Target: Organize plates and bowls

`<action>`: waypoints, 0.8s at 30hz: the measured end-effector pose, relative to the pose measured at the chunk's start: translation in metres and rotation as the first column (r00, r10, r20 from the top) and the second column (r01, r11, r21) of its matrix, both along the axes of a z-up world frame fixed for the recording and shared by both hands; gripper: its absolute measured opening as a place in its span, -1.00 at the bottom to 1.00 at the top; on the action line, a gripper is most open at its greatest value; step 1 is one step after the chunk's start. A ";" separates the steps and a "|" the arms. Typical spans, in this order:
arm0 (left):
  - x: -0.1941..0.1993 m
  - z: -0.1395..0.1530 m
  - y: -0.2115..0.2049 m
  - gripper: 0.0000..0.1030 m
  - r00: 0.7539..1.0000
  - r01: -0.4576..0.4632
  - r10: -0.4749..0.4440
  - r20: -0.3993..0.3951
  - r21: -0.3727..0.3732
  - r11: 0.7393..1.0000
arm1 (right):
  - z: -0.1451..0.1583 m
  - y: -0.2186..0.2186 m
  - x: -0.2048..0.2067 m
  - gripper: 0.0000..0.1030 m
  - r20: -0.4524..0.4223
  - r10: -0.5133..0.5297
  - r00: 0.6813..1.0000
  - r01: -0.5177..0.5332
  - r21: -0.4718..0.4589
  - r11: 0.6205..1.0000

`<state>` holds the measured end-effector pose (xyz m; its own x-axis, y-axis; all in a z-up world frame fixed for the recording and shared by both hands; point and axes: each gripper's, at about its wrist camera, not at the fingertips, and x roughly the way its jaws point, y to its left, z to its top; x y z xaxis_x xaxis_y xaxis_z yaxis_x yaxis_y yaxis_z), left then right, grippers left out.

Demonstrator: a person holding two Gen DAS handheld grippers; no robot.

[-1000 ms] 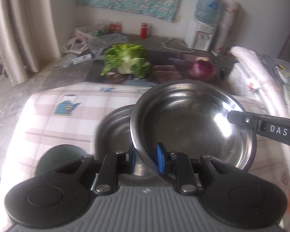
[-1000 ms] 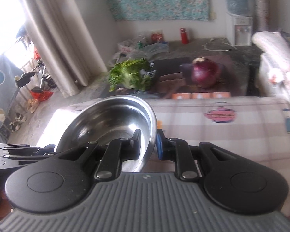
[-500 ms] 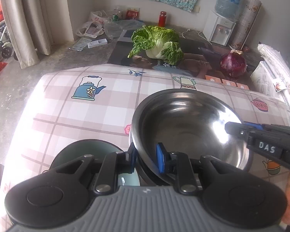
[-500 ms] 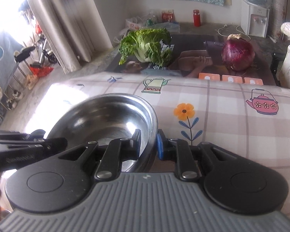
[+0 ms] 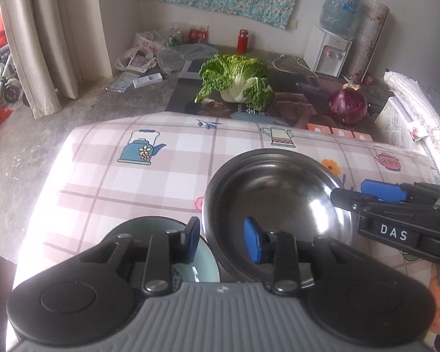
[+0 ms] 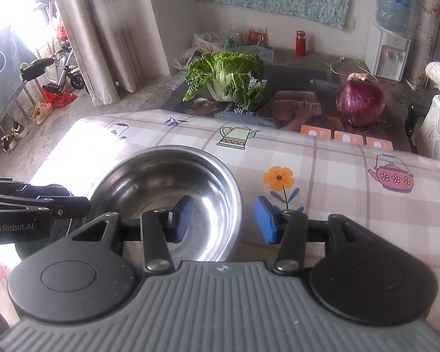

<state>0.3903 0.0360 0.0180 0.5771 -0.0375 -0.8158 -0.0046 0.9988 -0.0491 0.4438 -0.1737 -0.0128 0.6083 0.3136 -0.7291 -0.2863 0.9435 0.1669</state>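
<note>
A steel bowl (image 5: 278,205) rests on the checked tablecloth; it also shows in the right wrist view (image 6: 173,187). My left gripper (image 5: 221,243) is open, its jaws on either side of the bowl's near-left rim. My right gripper (image 6: 224,218) is open astride the bowl's right rim; it also shows at the right of the left wrist view (image 5: 366,195). A pale green ceramic bowl (image 5: 202,270) sits beside the steel bowl, under my left gripper. Whether another steel bowl lies beneath is hidden.
The tablecloth (image 5: 126,187) has teapot and flower prints. Beyond the table's far edge lie a cabbage (image 5: 237,83) and a red onion (image 5: 347,104) on a dark poster. A water dispenser (image 5: 330,55) stands at the back wall. A curtain (image 5: 52,38) hangs at left.
Both grippers have opened and let go of the steel bowl's rim. The bowl came down from a tilted, lifted hold to rest on the table beside the green bowl.
</note>
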 end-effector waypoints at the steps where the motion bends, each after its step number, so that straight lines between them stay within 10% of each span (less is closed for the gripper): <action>1: -0.002 0.003 0.001 -0.25 1.000 0.002 -0.002 0.007 -0.001 1.000 | 0.002 -0.001 -0.001 -0.09 0.001 -0.001 1.000 0.001 0.002 1.000; 12: -0.053 0.036 0.038 0.15 0.996 -0.030 0.031 0.078 -0.006 1.000 | 0.046 -0.005 -0.043 -0.09 -0.003 0.000 1.000 0.001 0.095 0.995; 24: -0.072 0.010 0.101 -0.02 0.986 -0.162 0.161 0.030 0.034 0.986 | 0.065 0.063 -0.096 -0.22 -0.107 0.167 0.980 -0.132 0.274 0.952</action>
